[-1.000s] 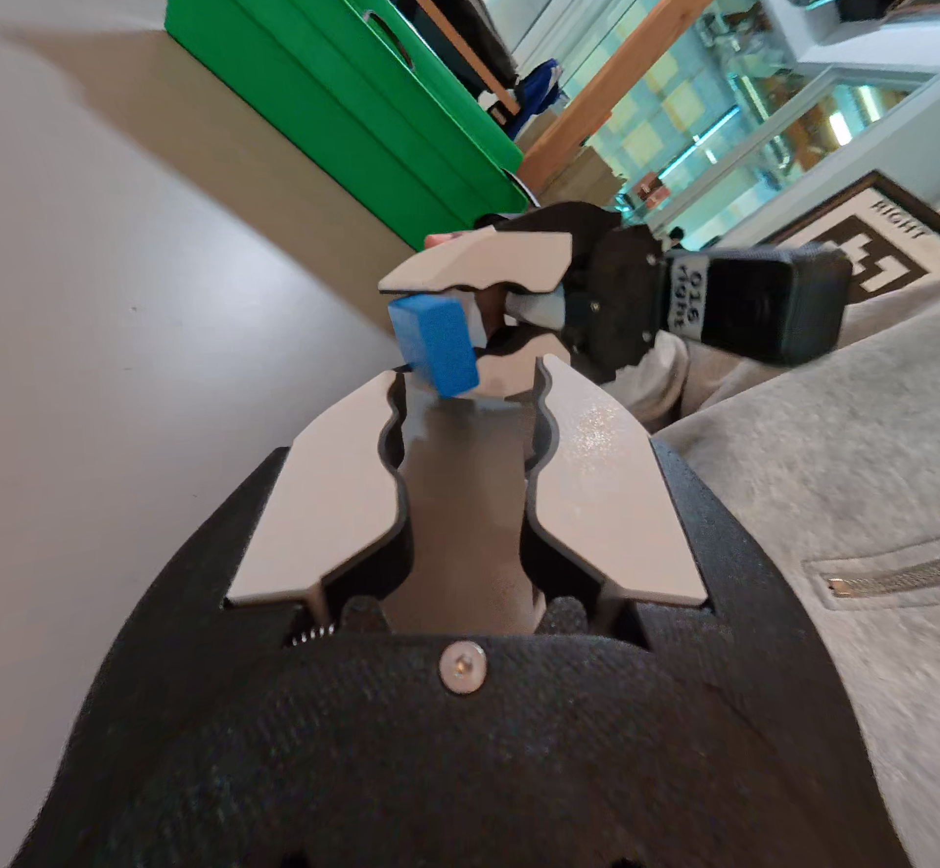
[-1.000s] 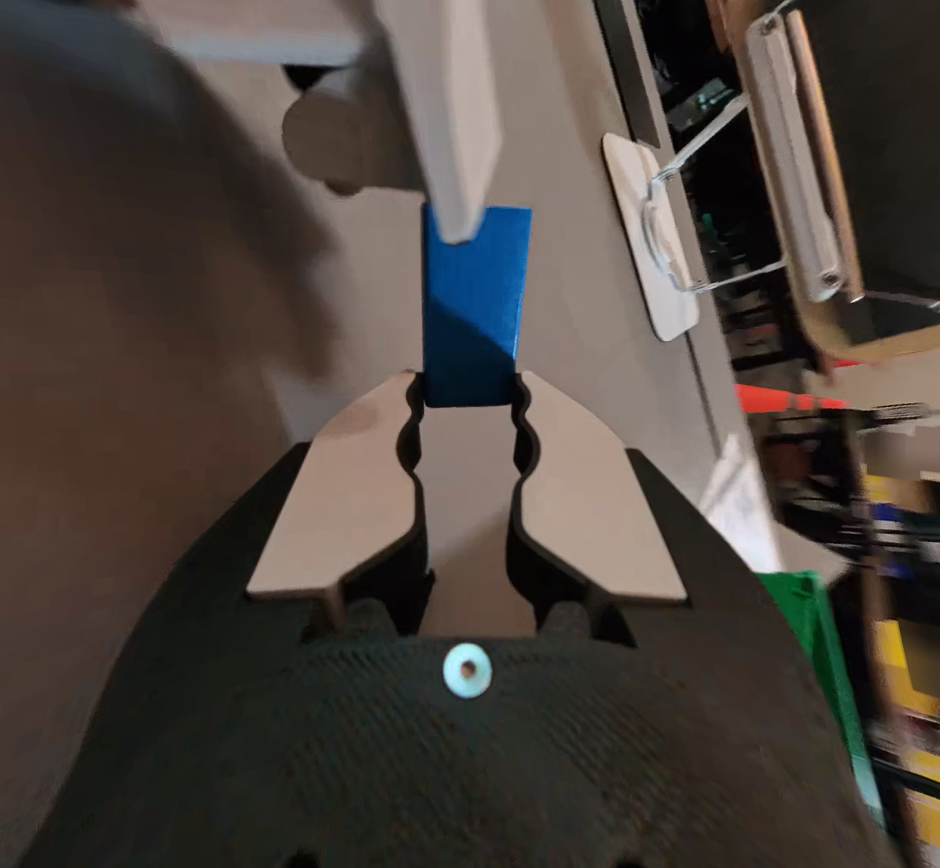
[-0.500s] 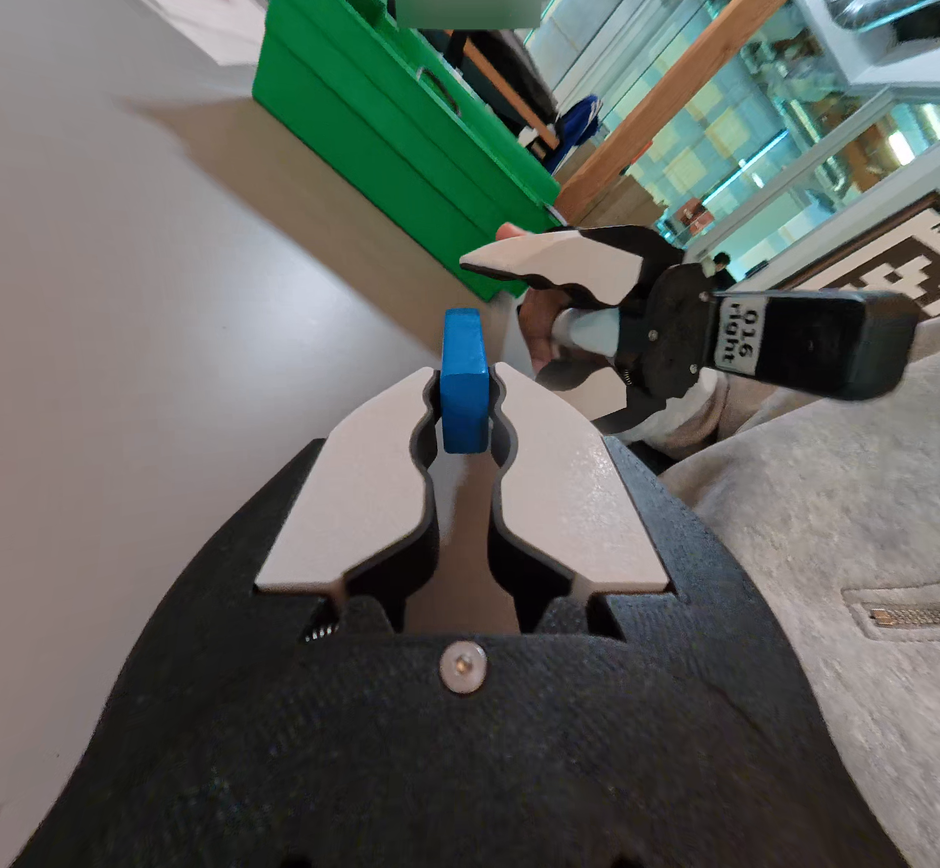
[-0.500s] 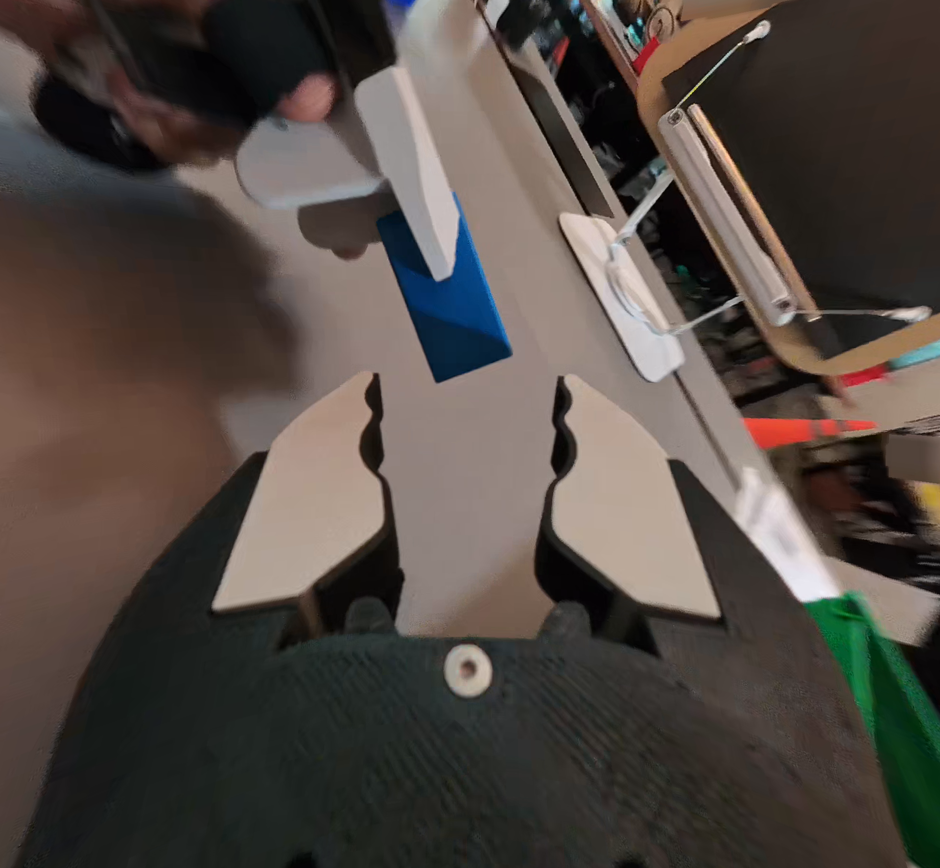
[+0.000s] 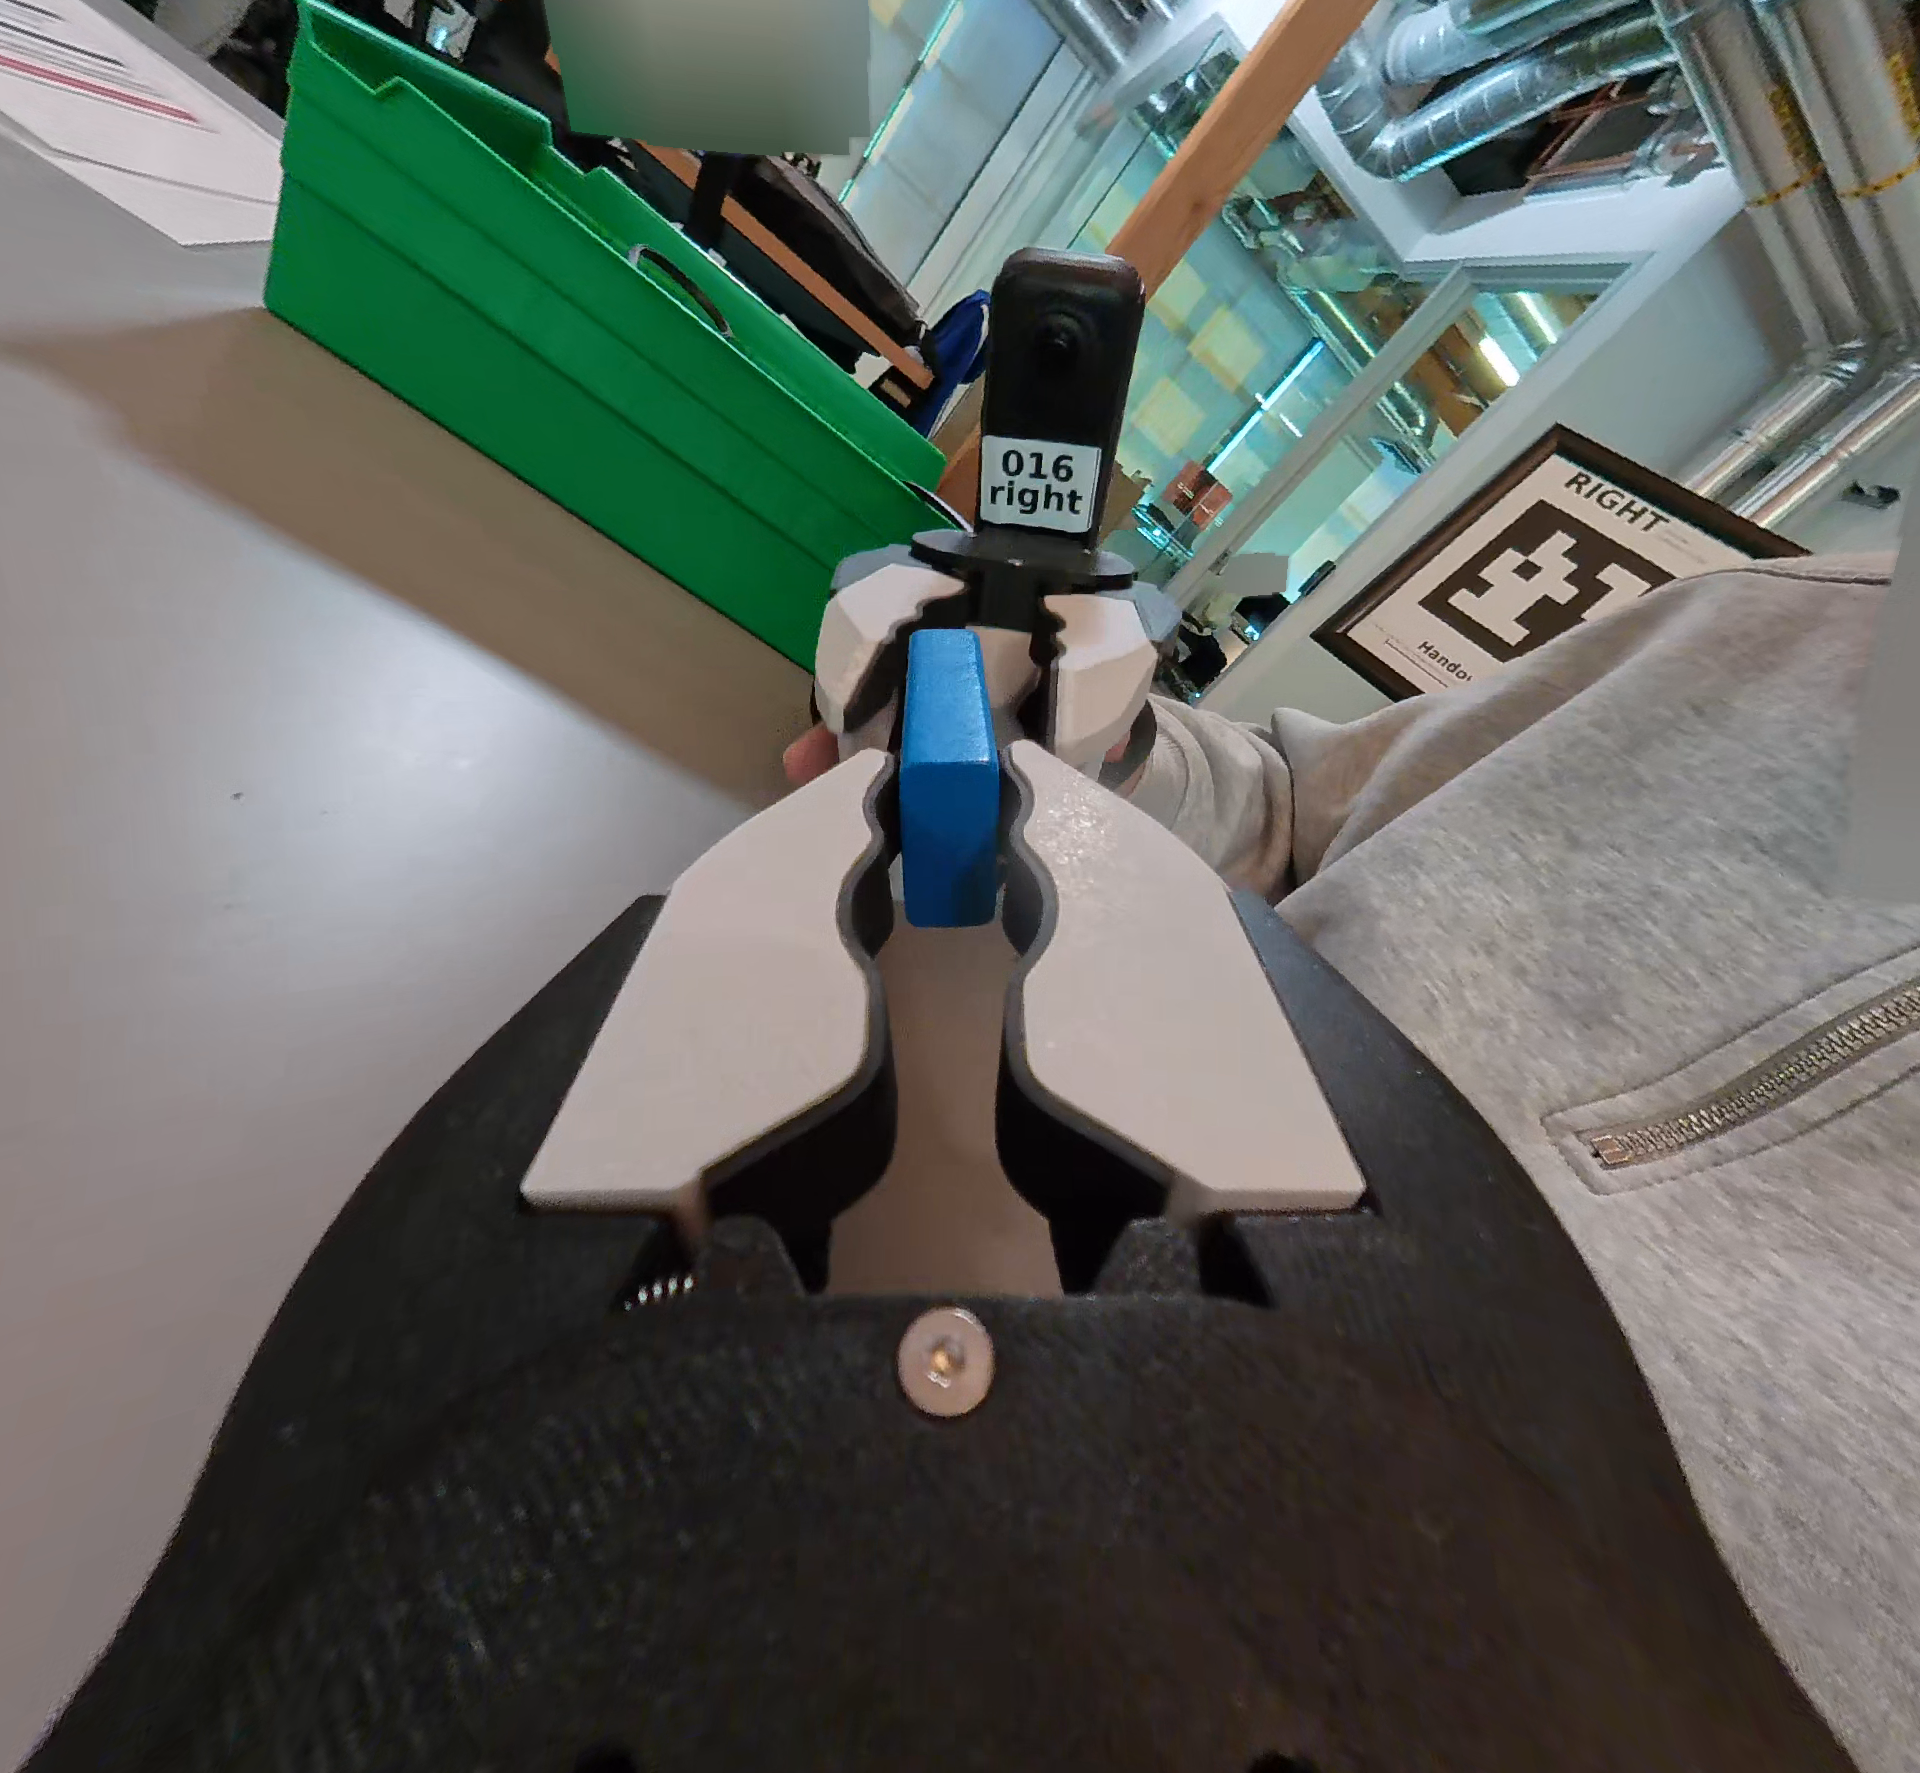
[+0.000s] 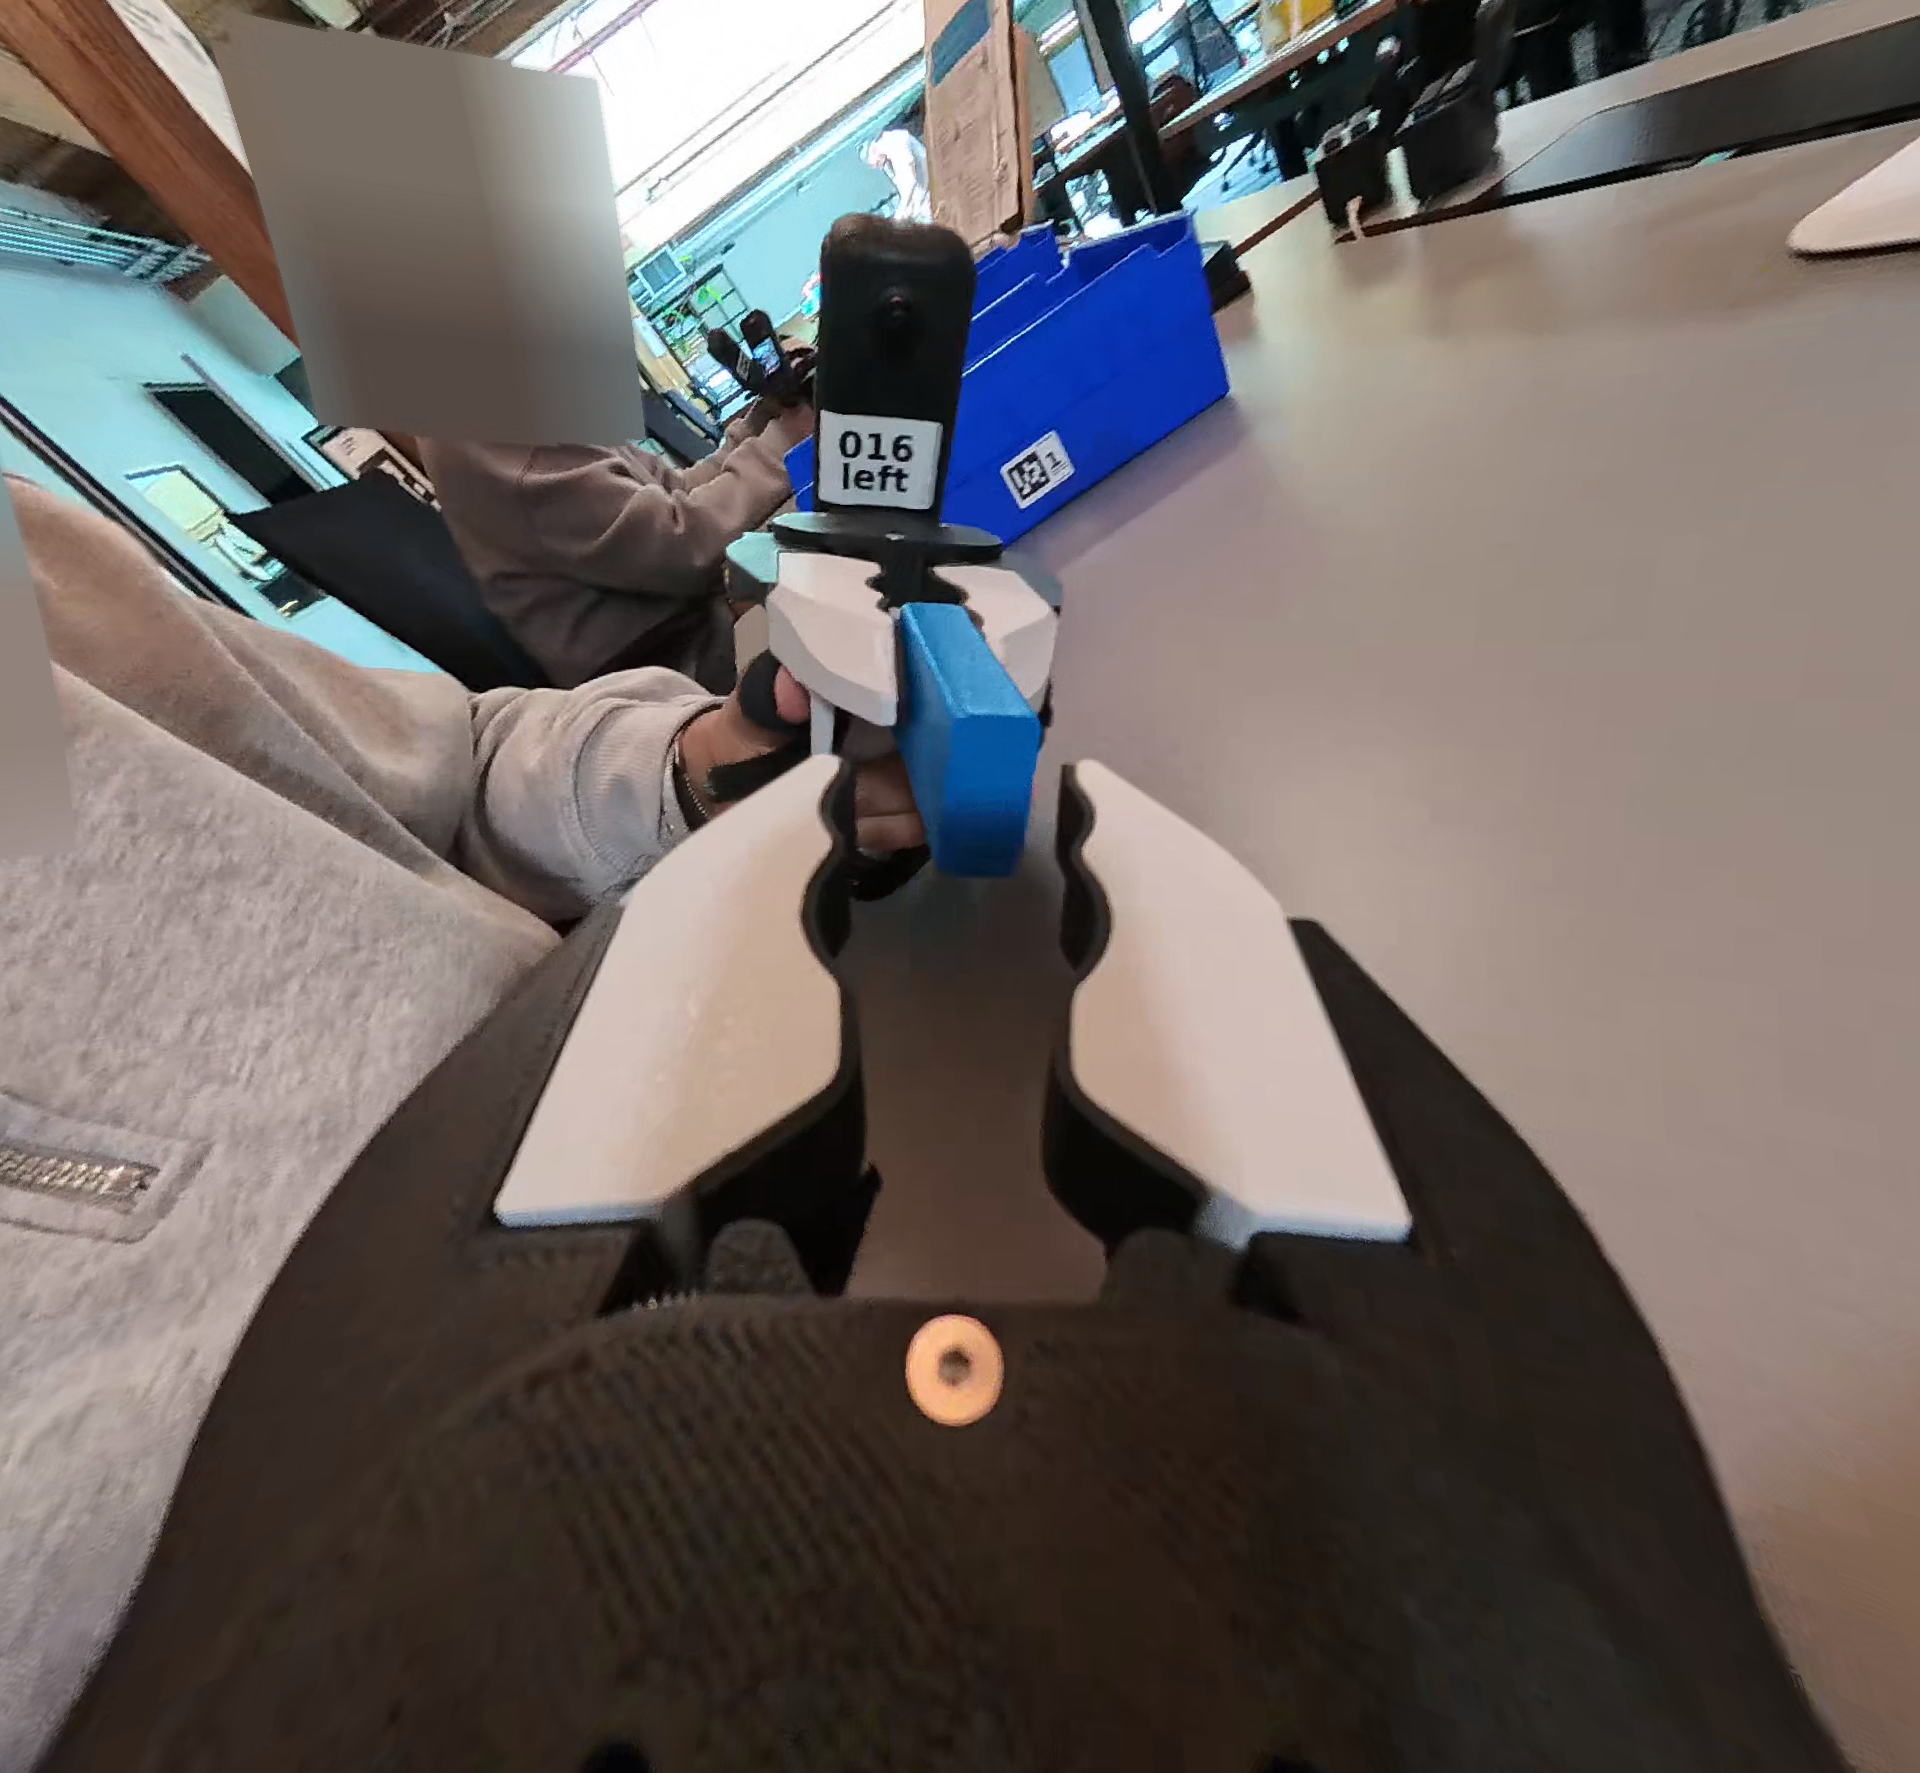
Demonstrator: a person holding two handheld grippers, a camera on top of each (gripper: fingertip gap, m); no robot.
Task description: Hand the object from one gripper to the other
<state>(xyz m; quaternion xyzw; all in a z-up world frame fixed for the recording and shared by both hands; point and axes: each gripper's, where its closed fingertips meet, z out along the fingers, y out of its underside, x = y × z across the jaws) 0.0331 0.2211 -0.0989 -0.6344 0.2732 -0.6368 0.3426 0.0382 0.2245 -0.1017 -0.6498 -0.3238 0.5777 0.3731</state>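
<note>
The left claw (image 5: 943, 824) was clamped on the near end of the blue block (image 5: 943, 788), held on edge above the grey table (image 5: 260, 788); the right claw (image 6: 951, 824) stood spread wide, its fingers apart from the block, which lay just ahead at its 12 o'clock, nearer the right finger. In the left wrist view the right claw (image 5: 982, 674) faced in from 12 o'clock, just behind the block's far end. The risk, as I judge it, was a poor regrasp: the block sat off-centre and slightly skewed in the right claw's gap, so one finger might touch first and twist or knock it loose. From the left claw, the green bin (image 5: 540, 352) stood at 10 o'clock; from the right, the blue bin (image 6: 1091, 352) at 12. Bare table lay below and to the right.
</note>
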